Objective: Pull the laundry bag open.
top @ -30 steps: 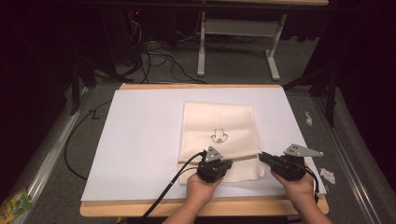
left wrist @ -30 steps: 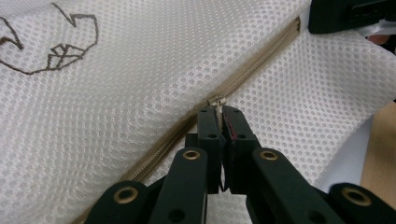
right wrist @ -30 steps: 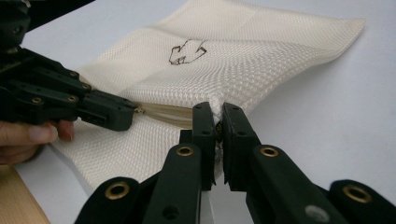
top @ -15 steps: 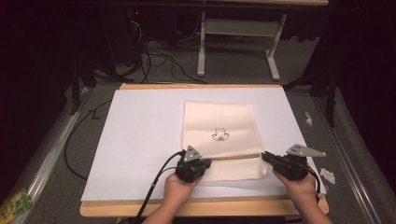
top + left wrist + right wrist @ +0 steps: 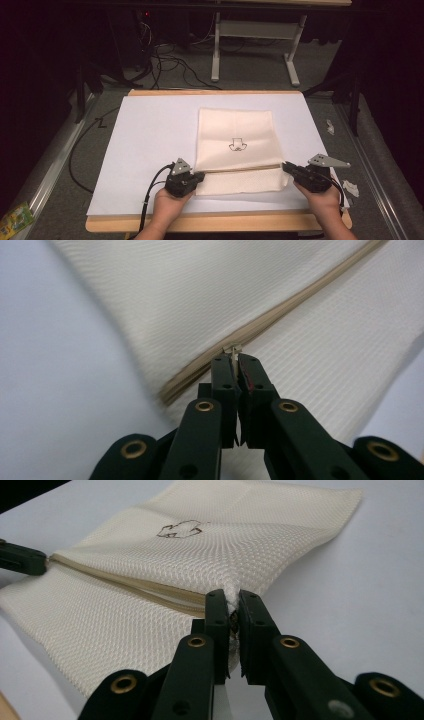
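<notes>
A cream mesh bag (image 5: 235, 135) with a small dark printed mark lies flat on the white sheet (image 5: 150, 135). A tan zipper (image 5: 240, 169) crosses it near its front edge. My left gripper (image 5: 199, 177) is at the zipper's left end, shut on the small metal zipper pull (image 5: 233, 351). The left gripper view has those jaws (image 5: 236, 362) closed on the pull. My right gripper (image 5: 286, 167) is shut on the bag's right edge at the zipper's other end, with mesh (image 5: 200, 560) bunched between its jaws (image 5: 231, 600). The left gripper (image 5: 22, 559) appears far left in the right gripper view.
The sheet covers a wooden table (image 5: 215, 222). Paper scraps (image 5: 350, 187) lie right of the sheet, with another scrap (image 5: 330, 126) farther back. A black cable (image 5: 150, 192) trails from the left gripper. A green packet (image 5: 15, 220) sits at bottom left. Desk legs and cables stand beyond.
My left gripper has slid left along the zipper from the bag's middle to its left end, pull in its jaws. The right gripper has stayed on the right edge.
</notes>
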Tool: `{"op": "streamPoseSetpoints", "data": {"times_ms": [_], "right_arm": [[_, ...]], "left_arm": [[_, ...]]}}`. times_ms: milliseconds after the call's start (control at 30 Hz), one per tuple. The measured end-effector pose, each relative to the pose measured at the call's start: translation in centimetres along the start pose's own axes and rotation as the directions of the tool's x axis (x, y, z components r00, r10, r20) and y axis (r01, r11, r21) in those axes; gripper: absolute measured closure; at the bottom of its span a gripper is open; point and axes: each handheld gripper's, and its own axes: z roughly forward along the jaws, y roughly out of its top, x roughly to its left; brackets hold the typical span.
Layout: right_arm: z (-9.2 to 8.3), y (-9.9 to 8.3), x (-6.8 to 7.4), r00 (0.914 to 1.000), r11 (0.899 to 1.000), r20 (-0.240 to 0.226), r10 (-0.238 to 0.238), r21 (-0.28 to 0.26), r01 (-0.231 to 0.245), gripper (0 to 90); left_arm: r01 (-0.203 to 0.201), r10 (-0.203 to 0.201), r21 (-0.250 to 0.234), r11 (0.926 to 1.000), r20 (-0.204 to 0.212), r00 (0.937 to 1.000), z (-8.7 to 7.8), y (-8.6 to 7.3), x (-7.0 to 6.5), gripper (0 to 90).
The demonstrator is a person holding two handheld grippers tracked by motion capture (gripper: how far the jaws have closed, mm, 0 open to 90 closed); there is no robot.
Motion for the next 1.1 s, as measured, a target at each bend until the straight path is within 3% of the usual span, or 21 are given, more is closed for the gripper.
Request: {"op": "streamPoseSetpoints", "data": {"times_ms": [67,133,600,700,800,867,1033,1100], "right_arm": [[-0.3,0.0,-0.5,0.9997,1.000,0.014,0.018,-0.004,-0.018,85.6],[-0.5,0.0,-1.1,0.9992,0.999,0.007,0.038,-0.012,-0.038,85.5],[-0.1,-0.7,-1.4,0.9988,0.998,0.011,0.048,0.027,-0.048,81.8],[0.0,-0.8,-1.4,0.9995,0.999,0.017,0.028,0.026,-0.028,74.9],[-0.3,-0.6,-1.5,0.9994,0.999,0.005,0.035,0.012,-0.035,65.8],[-0.5,-0.5,-1.5,0.9988,0.999,0.004,0.049,-0.006,-0.049,58.2],[-1.0,-0.2,-1.8,0.9983,0.998,0.040,0.043,-0.040,-0.041,37.8],[-1.2,-0.2,-2.2,0.9966,0.998,0.070,0.043,-0.053,-0.040,30.9]], "left_arm": [[0.031,-0.031,-0.002,0.9995,-0.013,0.9994,-0.6,-0.3,0.9,87.4],[0.051,-0.051,-0.004,0.9987,0.002,0.9987,-1.0,-0.6,1.5,87.4],[0.053,-0.053,-0.009,0.9986,0.028,0.9982,-1.3,-0.5,1.6,85.8],[0.073,-0.073,-0.027,0.9970,0.027,0.9970,-1.5,-0.5,2.0,75.5],[0.079,-0.075,-0.085,0.9933,0.043,0.9962,-2.0,-0.4,2.2,66.2],[0.076,-0.073,-0.129,0.9887,0.032,0.9969,-2.5,-0.3,2.3,60.7],[0.048,-0.056,-0.176,0.9832,-0.041,0.9976,-3.6,0.0,2.8,50.5],[0.036,-0.053,-0.195,0.9801,-0.082,0.9952,-4.2,0.1,3.2,46.9]]}}
